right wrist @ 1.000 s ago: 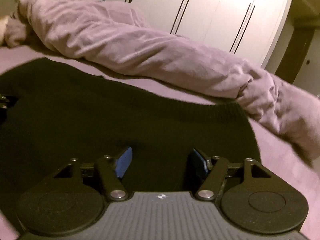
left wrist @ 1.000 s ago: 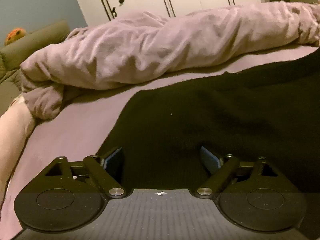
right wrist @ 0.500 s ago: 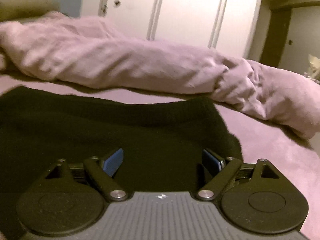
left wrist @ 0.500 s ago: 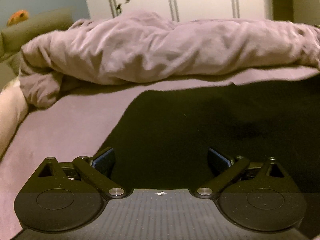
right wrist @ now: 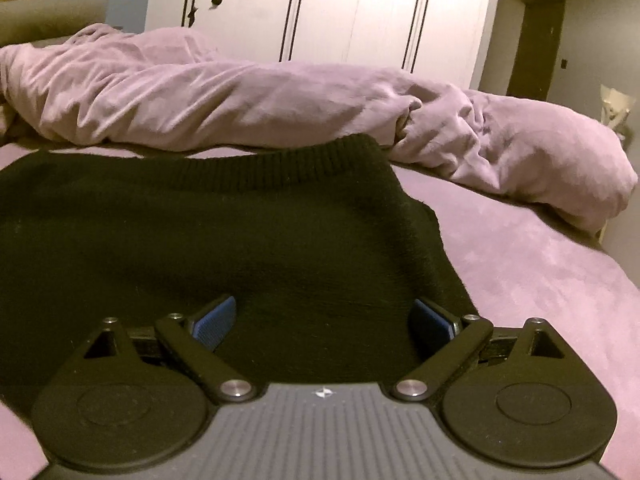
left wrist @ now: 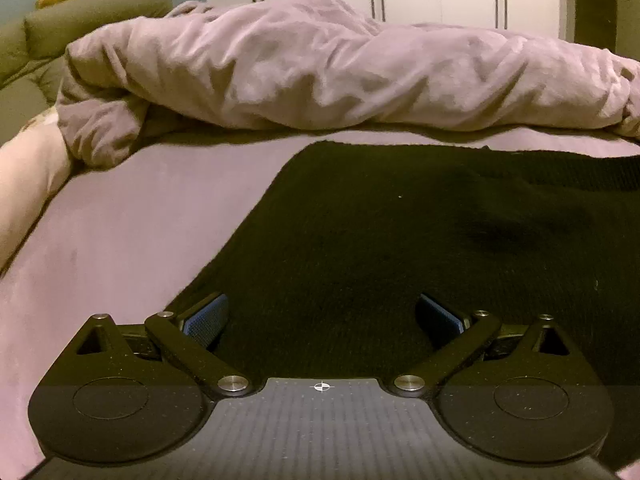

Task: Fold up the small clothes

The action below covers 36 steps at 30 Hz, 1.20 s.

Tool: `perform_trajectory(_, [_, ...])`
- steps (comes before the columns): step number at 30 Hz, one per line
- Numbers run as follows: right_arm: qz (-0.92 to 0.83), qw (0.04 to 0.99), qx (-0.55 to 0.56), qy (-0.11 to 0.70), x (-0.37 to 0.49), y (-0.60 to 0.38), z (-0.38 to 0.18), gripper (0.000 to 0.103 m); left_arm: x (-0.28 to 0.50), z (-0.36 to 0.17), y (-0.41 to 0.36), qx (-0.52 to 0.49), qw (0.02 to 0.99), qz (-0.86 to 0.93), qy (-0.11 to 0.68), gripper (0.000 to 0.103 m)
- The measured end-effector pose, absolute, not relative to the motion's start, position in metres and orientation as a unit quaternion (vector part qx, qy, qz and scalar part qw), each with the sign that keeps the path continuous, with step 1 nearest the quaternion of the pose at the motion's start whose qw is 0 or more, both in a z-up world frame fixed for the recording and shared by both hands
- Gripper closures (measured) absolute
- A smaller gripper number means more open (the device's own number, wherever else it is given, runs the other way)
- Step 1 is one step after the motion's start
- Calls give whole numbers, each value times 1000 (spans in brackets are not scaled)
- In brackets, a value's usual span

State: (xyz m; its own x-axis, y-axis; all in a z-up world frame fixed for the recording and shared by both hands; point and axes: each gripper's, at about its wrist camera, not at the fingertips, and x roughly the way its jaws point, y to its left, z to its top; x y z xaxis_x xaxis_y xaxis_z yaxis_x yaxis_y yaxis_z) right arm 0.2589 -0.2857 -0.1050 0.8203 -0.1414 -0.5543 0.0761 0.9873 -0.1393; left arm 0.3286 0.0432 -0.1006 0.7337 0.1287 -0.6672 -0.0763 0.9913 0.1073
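A black knitted garment (left wrist: 400, 240) lies spread flat on the mauve bed sheet (left wrist: 120, 232). In the left wrist view its left edge runs diagonally past my left gripper (left wrist: 322, 316), which stands wide open just above the near part of the fabric, with nothing pinched between its blue pads (left wrist: 206, 320). In the right wrist view the garment (right wrist: 200, 240) shows a ribbed band at its far edge and its right edge near the right finger. My right gripper (right wrist: 324, 318) hovers over the fabric, its jaws still opening, pads apart and pressing on nothing.
A rumpled mauve duvet (left wrist: 320, 72) lies heaped across the far side of the bed, behind the garment. White wardrobe doors (right wrist: 320, 12) stand beyond it. An olive sofa (left wrist: 60, 32) with an orange toy sits at far left. Bare sheet (right wrist: 540, 272) lies right of the garment.
Both grippers have opened wider, the right one most. Both views have rolled toward level, and both grippers have shifted across the garment, which stays flat on the sheet.
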Motion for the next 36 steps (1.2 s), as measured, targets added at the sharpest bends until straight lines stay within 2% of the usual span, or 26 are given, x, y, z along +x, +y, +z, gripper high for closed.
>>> perform_trajectory(22, [-117,940,-67,313,250,-300,-100,6,329,-94,49,36,927,74,366,0])
perform_trajectory(27, [-122,951,-19,283,252,-298,-78,6,332,-61,48,50,945,83,312,1])
perform_trajectory(30, [-90,958,-15,273,277,-282,-72,19,358,-58,34,58,945,67,314,0])
perform_trajectory(31, [-82,959,-24,272,288,-274,-71,30,368,-60,28,63,944,64,319,0])
perform_trajectory(32, [-69,959,-33,271,302,-266,-71,36,379,-63,20,70,941,55,326,0])
perform_trajectory(34, [-35,960,-51,274,327,-252,-74,44,399,-76,1,89,936,40,338,0])
perform_trajectory(36, [0,955,-78,285,349,-236,-84,46,412,-91,-14,109,933,28,343,0])
